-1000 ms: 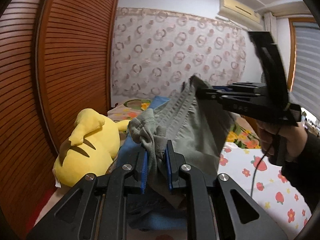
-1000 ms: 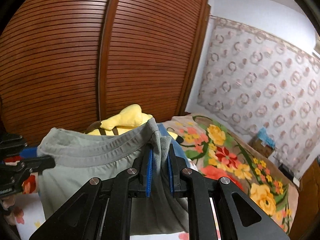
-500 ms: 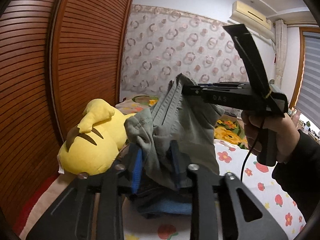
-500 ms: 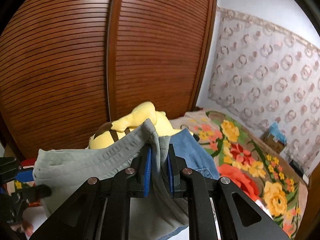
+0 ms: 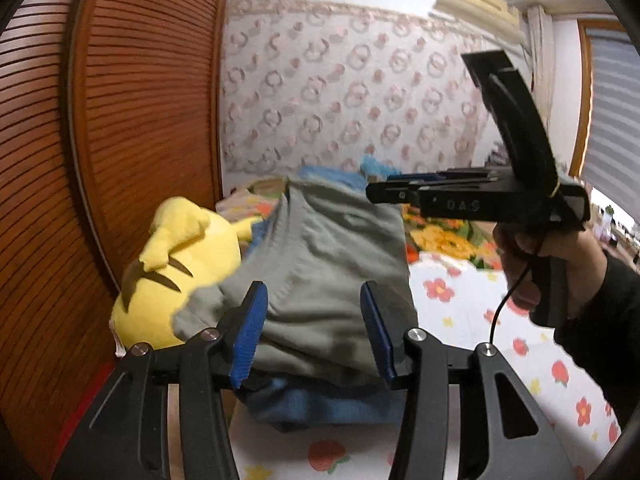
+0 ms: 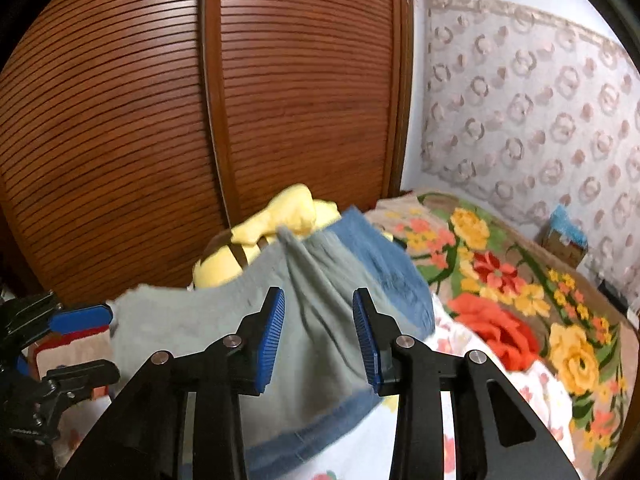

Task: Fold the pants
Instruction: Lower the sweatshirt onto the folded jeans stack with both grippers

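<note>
Left gripper (image 5: pixel 314 326) jaws opening, pads clear of the grey pants (image 5: pixel 336 256) lying between them. Right gripper (image 6: pixel 319 336) also opening, nothing clamped. Pants sit on a blue garment (image 6: pixel 384 256) on the bed (image 5: pixel 472 328), just beside a yellow plush toy (image 5: pixel 176 264).

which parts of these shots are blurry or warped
Left wrist view: grey pants and plush smeared by motion, claw sharp, door bowed by the fisheye. Right wrist view: pants blurred, blanket soft, door slats curved.
</note>
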Available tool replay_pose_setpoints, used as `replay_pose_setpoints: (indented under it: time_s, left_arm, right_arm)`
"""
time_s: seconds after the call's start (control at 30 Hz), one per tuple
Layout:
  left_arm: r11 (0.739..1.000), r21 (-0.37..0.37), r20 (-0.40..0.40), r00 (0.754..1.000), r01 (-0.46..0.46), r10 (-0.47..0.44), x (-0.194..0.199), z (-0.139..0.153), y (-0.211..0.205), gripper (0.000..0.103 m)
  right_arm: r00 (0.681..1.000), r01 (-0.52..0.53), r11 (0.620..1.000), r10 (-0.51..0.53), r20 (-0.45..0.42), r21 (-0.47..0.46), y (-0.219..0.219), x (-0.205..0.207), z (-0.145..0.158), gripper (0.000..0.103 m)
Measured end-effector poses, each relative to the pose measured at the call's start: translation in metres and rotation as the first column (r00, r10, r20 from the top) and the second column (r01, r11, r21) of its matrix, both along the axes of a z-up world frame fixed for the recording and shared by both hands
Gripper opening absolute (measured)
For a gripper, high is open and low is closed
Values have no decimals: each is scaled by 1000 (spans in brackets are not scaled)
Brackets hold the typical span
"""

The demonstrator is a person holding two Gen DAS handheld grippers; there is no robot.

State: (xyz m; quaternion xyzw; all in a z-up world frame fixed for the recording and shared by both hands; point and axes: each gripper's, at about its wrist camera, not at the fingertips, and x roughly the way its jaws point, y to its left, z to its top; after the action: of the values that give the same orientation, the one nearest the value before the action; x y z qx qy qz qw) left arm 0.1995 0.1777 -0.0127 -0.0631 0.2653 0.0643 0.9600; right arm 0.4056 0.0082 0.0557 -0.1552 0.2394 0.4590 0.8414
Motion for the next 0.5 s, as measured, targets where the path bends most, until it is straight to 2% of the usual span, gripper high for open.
replay_pose_setpoints:
  time_s: [0.2,0.33,0.43,0.5]
  left_arm:
    - [1000,-9,-67,998,-12,11,5,-18,2,49]
    - [1000,-20,-95,995,-16,14,3,-27,3,49]
    - [1000,-18,-101,995,-18,16,1,-28,2,49]
    - [1000,-19,-105,994,-19,17,0,-27,0,49]
  right_arm:
    - [998,43,999,-44,-55,-16,-4,25,-13,37]
    - [989,116,993,-118,-85,-22,2,48,-20,37]
    - [982,138,990,-136,-131,6,5,56,-25,37]
    - [981,151,988,-147,-129,21,7,53,-22,37]
